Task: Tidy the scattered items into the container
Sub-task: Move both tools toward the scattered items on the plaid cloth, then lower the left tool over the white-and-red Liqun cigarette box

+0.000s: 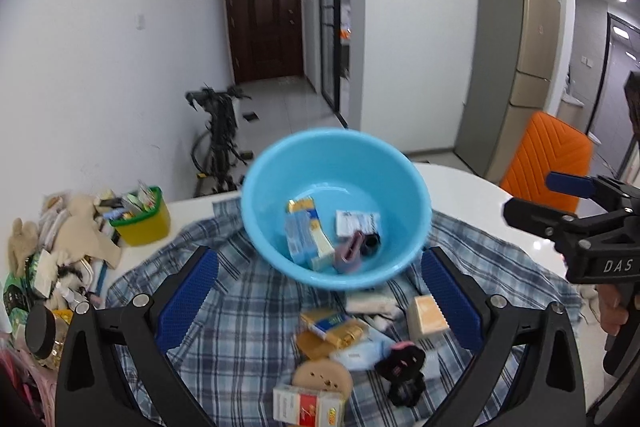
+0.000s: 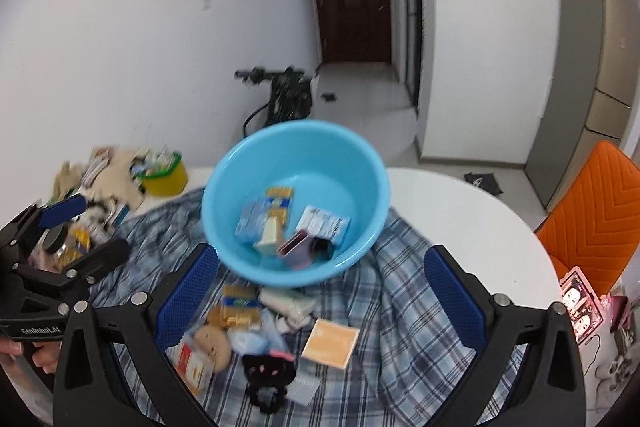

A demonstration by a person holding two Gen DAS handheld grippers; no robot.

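The blue bowl sat on the checked cloth over the white worktop, about five items inside. Roughly nine more lay scattered just before it. Both the left gripper and right gripper hung wide open, empty. Crowded items risked a double pickup or snagged cloth.

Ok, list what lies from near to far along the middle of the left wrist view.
Red-and-white box → round tan disc → gold-and-blue packet → blue basin holding small boxes → bicycle → brown door.
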